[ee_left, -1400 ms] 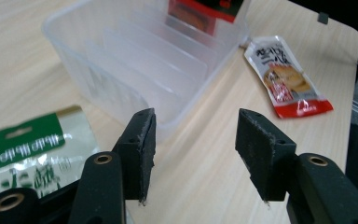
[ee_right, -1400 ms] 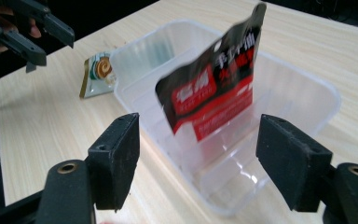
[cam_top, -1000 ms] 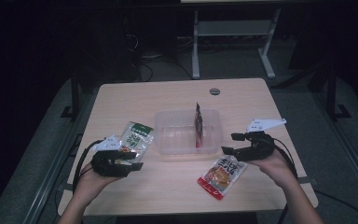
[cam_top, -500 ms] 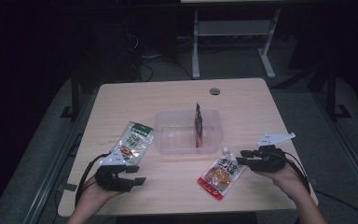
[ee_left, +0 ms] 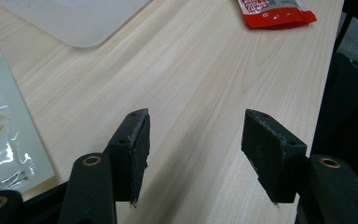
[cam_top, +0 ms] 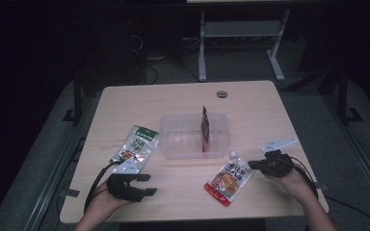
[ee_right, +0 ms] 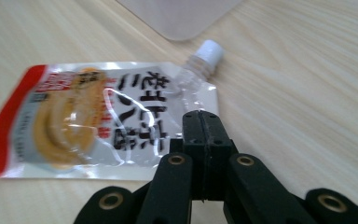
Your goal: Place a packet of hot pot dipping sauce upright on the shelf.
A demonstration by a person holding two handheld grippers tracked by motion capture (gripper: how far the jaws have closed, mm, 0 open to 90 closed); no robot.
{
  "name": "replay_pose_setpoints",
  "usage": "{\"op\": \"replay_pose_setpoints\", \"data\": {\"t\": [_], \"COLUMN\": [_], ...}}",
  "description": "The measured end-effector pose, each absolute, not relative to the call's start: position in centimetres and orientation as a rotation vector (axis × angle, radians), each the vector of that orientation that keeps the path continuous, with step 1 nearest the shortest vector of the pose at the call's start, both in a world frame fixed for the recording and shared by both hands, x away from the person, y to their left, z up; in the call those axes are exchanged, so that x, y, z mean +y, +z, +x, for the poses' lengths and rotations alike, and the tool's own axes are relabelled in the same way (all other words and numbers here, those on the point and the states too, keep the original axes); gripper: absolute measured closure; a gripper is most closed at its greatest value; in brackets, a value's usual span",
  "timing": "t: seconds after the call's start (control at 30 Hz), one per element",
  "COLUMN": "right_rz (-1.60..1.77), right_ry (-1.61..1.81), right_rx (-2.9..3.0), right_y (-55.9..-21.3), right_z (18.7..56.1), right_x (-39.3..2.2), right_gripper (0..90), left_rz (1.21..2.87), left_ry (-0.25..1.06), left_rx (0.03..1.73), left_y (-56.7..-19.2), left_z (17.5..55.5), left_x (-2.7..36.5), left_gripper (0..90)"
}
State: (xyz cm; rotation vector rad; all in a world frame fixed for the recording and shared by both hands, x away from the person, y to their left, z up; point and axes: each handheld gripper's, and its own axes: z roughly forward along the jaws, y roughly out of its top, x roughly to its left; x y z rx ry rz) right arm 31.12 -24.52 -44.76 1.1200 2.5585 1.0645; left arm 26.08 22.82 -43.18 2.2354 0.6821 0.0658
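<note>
Spouted pouch [cam_top: 229, 176] lying flat on bench [cam_top: 173, 101], just in front of clear tub [cam_top: 194, 134] — soft, slick, light; best pinched at the stiff spout. Right gripper [cam_top: 251, 164] just closed, empty; left gripper [cam_top: 147, 184] parted — just widening.

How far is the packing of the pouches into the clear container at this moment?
Done: one dark red pouch stands inside the clear container. In hand: the right gripper, jaws just closed together, sits at the edge of the orange spouted pouch, apparently not gripping it. Left: that pouch and the green pouch, near the open left gripper.
</note>
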Motion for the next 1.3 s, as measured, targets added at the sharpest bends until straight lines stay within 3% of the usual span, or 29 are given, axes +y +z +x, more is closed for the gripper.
{"op": "replay_pose_setpoints", "data": {"t": [0.6, 1.3], "right_rz": [1.134, 0.827], "right_ry": [1.014, 1.091], "right_rx": [2.662, 2.874], "right_y": [-45.9, -45.5], "right_z": [31.8, 29.2], "right_x": [-24.8, -17.9], "right_gripper": [89.8, 89.7], "left_rz": [2.256, 2.296], "left_ry": [0.058, 0.046], "left_rx": [0.662, 0.616], "left_y": [-43.4, -43.5], "left_z": [26.1, 25.8], "left_x": [22.6, 21.8], "left_gripper": [41.0, 41.4]}}
